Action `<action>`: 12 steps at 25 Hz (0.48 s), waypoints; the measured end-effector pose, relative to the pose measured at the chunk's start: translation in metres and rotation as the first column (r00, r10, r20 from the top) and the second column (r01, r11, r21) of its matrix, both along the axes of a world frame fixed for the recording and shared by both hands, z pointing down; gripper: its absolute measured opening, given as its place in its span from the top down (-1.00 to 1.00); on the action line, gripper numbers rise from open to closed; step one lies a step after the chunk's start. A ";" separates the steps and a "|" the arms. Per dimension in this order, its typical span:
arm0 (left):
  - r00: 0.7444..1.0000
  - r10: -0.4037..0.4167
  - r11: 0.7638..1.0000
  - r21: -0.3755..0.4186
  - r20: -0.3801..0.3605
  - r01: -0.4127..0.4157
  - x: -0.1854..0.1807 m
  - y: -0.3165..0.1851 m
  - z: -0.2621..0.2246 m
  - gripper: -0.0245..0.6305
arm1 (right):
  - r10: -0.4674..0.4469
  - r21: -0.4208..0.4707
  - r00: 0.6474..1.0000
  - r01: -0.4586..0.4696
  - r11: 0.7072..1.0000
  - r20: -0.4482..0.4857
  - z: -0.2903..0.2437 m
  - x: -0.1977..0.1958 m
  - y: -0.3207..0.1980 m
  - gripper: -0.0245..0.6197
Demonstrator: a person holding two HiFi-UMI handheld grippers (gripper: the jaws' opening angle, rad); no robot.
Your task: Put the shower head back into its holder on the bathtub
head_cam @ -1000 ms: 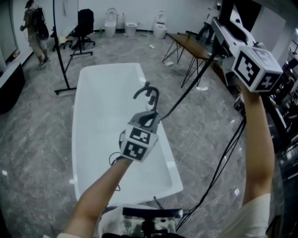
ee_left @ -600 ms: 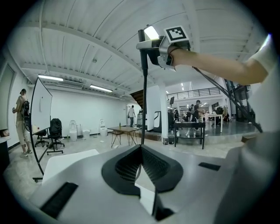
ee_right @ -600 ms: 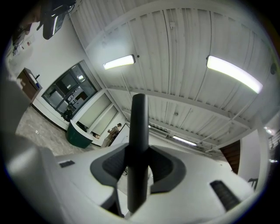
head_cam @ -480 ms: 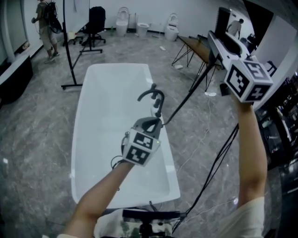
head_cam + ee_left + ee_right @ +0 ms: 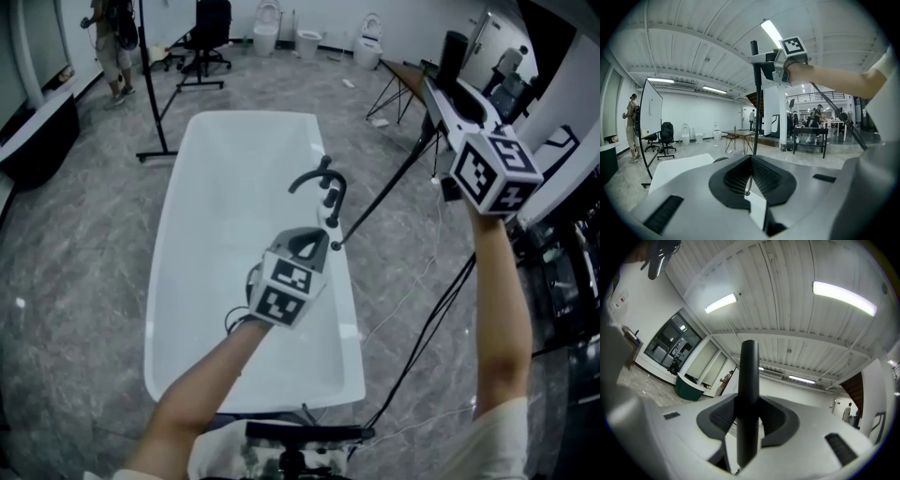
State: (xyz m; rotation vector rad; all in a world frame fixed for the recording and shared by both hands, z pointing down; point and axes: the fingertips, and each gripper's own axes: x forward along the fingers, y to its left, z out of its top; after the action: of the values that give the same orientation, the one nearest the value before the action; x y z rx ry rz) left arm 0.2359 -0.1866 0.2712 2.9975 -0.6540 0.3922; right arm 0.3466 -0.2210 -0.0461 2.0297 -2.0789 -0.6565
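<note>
You are holding the right gripper (image 5: 439, 98) high in the air, out past the right side of the long white oval bathtub (image 5: 169, 234), and its jaws are clamping the handle of the black wand-shaped shower head (image 5: 454, 56). In the right gripper view that dark round handle (image 5: 749, 399) is standing upright between the two pads, which are pressing on it from both sides. The left gripper view is showing the same grip from below: the right gripper (image 5: 761, 60) is gripping the wand (image 5: 754, 70) partway down its length.

The shower head is hanging well apart from the bathtub, so it is not sitting in any holder. Its thin black hose (image 5: 384, 192) is running down slantwise from the handle to the bathtub's right rim, ending just beside the curved black tap fitting (image 5: 319, 178) mounted there.

Your left gripper (image 5: 309, 242) is hovering over that same right rim, near the tap fitting and the lower end of the hose. In its own view the left gripper (image 5: 751, 159) is showing its dark ribbed pads drawn together, with no object seen between them.

Beyond the far end of the bathtub, a black office chair (image 5: 211, 19) and white toilets (image 5: 267, 14) are standing by the wall.
</note>
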 end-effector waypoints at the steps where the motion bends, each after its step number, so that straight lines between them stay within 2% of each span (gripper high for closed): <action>1: 1.000 -0.003 1.000 -0.002 0.001 0.003 0.002 -0.003 0.001 0.90 | -0.001 -0.004 1.000 0.001 1.000 0.007 0.005 0.003 -0.004 0.46; 7: 1.000 -0.020 1.000 -0.021 -0.001 0.020 0.009 -0.014 0.008 0.90 | 0.011 -0.050 0.999 -0.009 0.999 0.048 0.045 0.023 -0.023 0.46; 12: 0.999 -0.047 0.999 -0.026 0.013 0.047 0.011 -0.019 0.019 0.90 | 0.007 -0.099 0.999 -0.002 0.995 0.045 0.084 0.031 -0.035 0.46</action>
State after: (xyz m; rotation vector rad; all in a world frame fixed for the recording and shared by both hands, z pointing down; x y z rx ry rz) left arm 0.2467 -0.2058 0.2906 2.9511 -0.7129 0.4130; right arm 0.3775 -0.2564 0.0383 2.0122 -2.0869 -0.5004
